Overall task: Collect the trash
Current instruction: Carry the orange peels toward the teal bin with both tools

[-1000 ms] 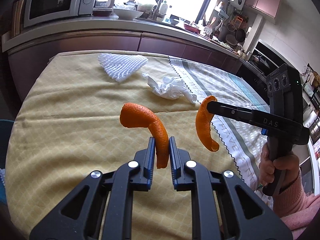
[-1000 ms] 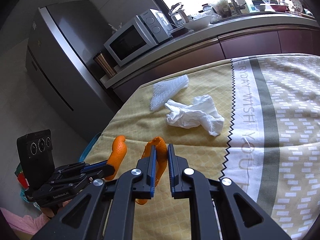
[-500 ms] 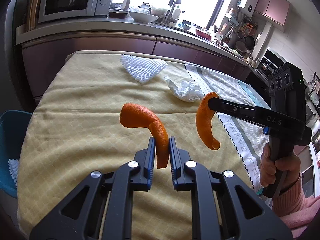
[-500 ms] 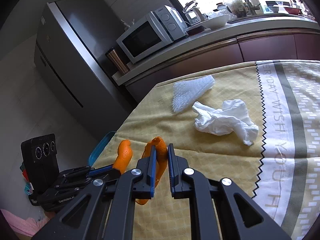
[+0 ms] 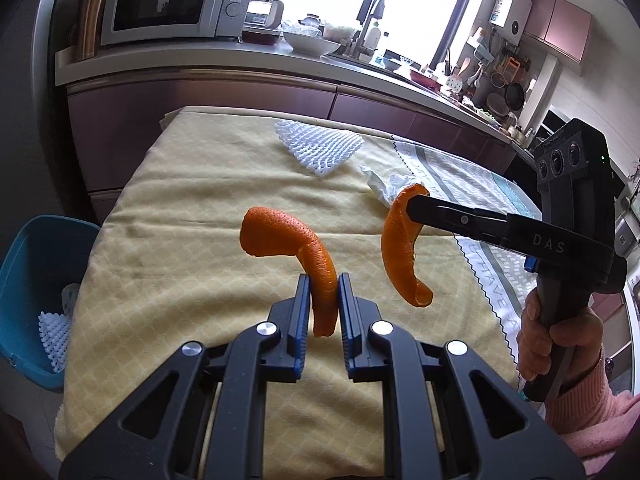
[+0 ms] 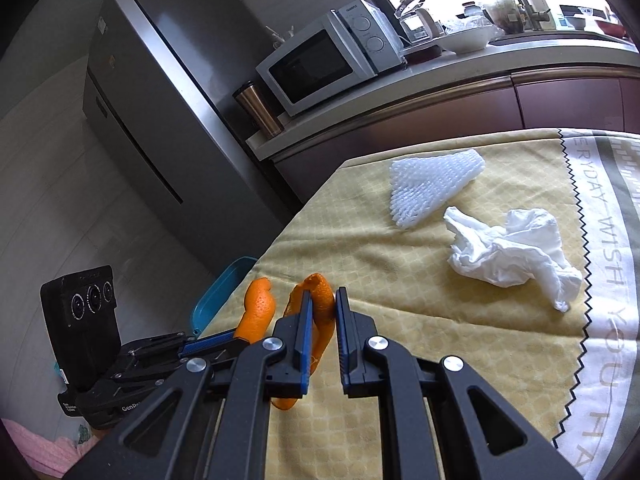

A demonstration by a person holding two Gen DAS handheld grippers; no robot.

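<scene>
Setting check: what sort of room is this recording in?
A home kitchen, most likely: a microwave on the counter, a fridge beside it, and pans hanging by the window.

**Materials and surface finish, kitchen table scene**

Both orange peel strips (image 5: 308, 252) (image 5: 400, 252): pebbled, dimpled rind, slightly waxy sheen. Left gripper (image 5: 324, 300) and right gripper (image 6: 320, 312): matt black plastic, blue ribbed pads, bright metal rivets. Tablecloth (image 5: 180, 240): woven cloth, matt, yellow lattice texture; a smoother printed panel at one side. Foam net (image 6: 432, 184): white plastic foam, open mesh, soft matt. Tissue (image 6: 512, 256): thin white paper, heavily crumpled. Bin (image 5: 28, 280): smooth blue plastic, faint gloss. Fridge (image 6: 160, 120): brushed grey metal, satin. Microwave (image 6: 332, 56): white casing, glossy dark door. Tumbler (image 6: 256, 110): polished copper-coloured metal. Sleeve (image 5: 592, 412): pink ribbed knit
</scene>
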